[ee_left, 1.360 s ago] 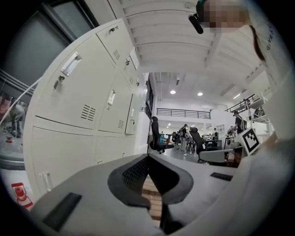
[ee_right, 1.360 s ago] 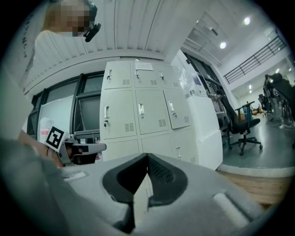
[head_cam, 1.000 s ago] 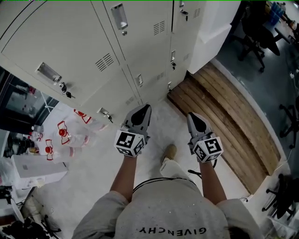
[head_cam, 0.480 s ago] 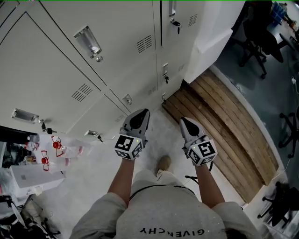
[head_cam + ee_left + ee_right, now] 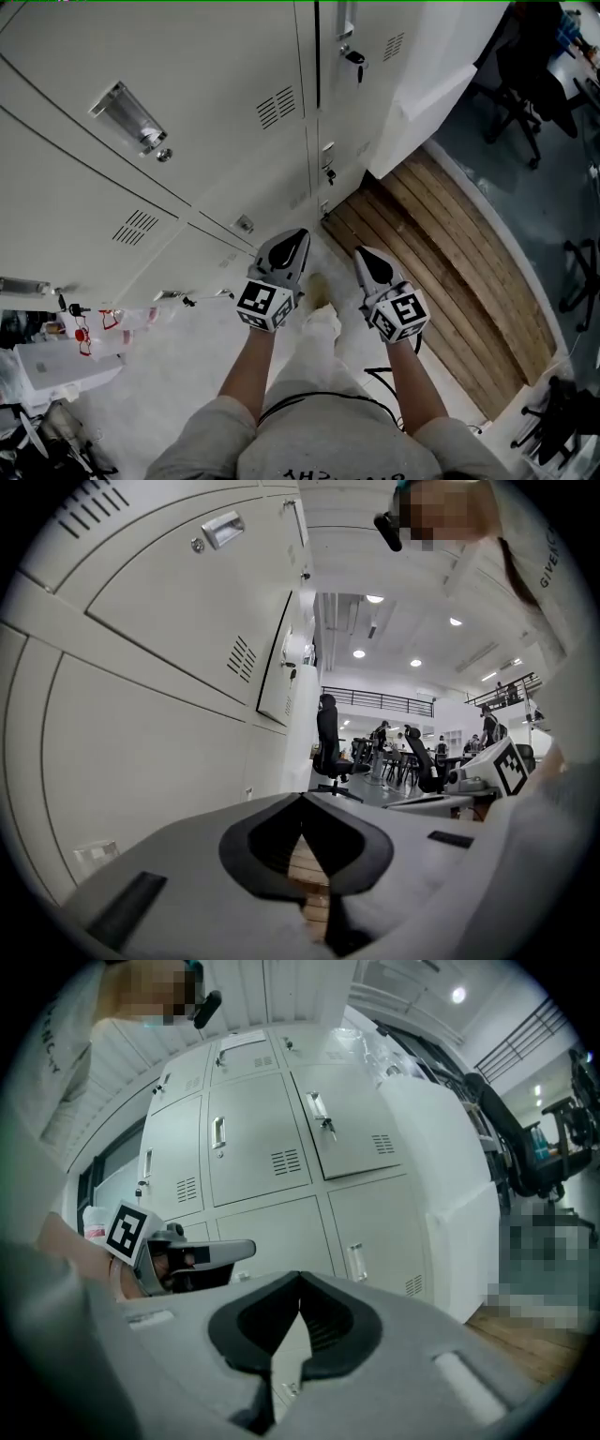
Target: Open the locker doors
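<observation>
Locker doors (image 5: 187,84) fill the head view from 9 to 12 o'clock, faces toward the person, long axes upright. Left gripper (image 5: 298,236) and right gripper (image 5: 361,253) point toward 12 o'clock near the lowest doors, jaws pressed together on nothing.

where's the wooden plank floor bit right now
In the head view the wooden plank strip lies at the right, running diagonally from the foot of the lockers, just beyond the right gripper.

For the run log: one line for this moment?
left hand-held gripper: shut, empty | right hand-held gripper: shut, empty | lockers: untouched
</observation>
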Demonstrator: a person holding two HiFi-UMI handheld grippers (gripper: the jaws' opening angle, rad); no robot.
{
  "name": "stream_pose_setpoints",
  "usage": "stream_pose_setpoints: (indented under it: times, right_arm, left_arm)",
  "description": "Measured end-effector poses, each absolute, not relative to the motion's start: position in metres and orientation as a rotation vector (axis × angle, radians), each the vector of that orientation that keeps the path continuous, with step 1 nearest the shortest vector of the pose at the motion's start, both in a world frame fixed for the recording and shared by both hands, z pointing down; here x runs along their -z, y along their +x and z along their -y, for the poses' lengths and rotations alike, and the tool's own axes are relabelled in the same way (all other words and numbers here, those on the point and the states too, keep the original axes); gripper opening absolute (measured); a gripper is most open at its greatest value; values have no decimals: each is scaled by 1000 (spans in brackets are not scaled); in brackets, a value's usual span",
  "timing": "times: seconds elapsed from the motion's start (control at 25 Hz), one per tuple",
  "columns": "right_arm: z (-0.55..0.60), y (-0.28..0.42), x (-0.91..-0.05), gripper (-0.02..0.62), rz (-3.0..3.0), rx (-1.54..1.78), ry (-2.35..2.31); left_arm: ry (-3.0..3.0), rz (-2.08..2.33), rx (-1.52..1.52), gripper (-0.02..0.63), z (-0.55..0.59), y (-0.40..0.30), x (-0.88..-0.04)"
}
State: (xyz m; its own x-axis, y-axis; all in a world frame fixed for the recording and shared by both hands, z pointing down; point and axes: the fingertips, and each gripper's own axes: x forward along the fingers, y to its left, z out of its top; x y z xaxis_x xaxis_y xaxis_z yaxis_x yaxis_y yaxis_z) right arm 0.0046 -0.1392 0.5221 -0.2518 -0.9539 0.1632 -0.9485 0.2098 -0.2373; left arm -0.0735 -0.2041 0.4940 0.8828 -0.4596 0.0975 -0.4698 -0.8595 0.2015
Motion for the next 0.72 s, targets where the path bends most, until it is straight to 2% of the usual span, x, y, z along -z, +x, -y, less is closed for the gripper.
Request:
stream_pose_setpoints:
  times: [0.48,0.72]
  right_arm:
    - [252,42,-583,23,-2535,455,-1802]
    - [296,49,-603,55,-2554,469,-1759]
  left_arm:
    - [2797,778,-54,-2,278,-21,-556]
    - [2775,806,-59,-2,304,-6,-579]
